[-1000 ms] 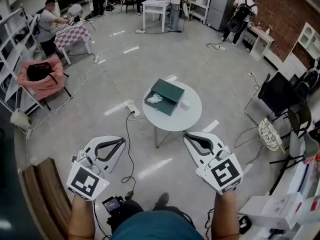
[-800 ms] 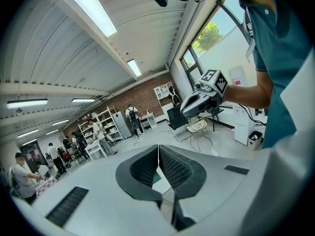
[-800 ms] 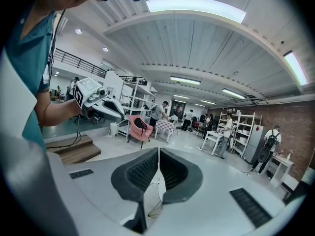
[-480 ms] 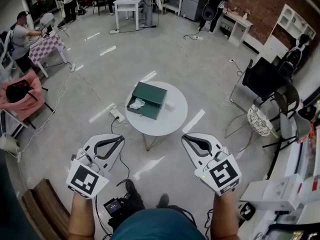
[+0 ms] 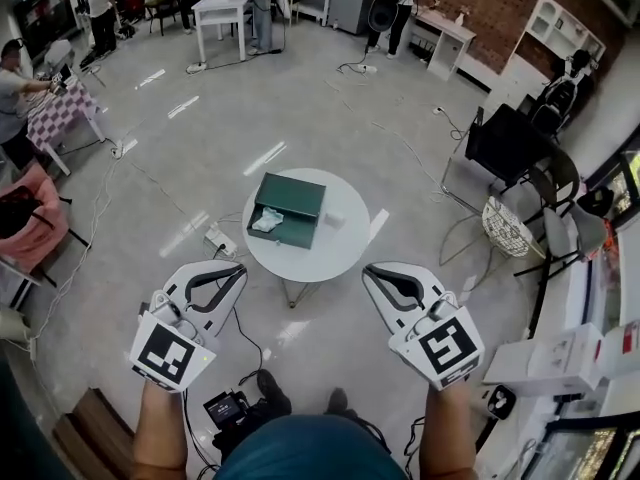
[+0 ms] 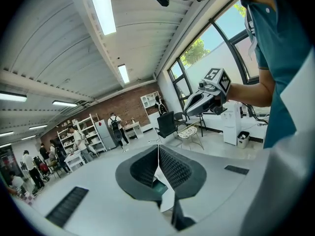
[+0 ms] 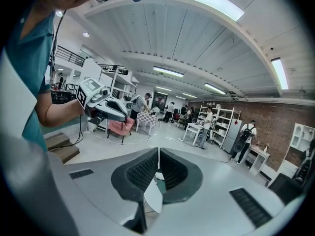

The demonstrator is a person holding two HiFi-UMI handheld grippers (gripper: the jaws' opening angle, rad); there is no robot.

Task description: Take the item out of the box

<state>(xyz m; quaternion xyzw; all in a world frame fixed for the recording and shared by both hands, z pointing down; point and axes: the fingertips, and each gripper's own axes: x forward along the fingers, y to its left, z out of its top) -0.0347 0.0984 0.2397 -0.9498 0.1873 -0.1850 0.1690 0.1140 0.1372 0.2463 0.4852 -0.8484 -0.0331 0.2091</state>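
Observation:
A dark green box (image 5: 289, 209) lies open on a small round white table (image 5: 335, 253) ahead of me, with a crumpled white item (image 5: 265, 221) in its near-left part. My left gripper (image 5: 236, 269) is held well short of the table at lower left, jaws shut and empty. My right gripper (image 5: 372, 271) is held at lower right, also shut with nothing in it. In the left gripper view the left gripper's pads (image 6: 158, 159) meet; the right gripper (image 6: 187, 111) shows beyond. In the right gripper view the pads (image 7: 158, 160) touch too.
A power strip (image 5: 218, 240) and cables lie on the floor left of the table. A black chair (image 5: 505, 144) and a wire basket chair (image 5: 506, 231) stand to the right. People work at tables (image 5: 222, 8) far back. A pink-draped chair (image 5: 22, 218) stands at left.
The view has advanced toward the round table, which now sits nearer and more central. Both grippers keep their pose, still shut.

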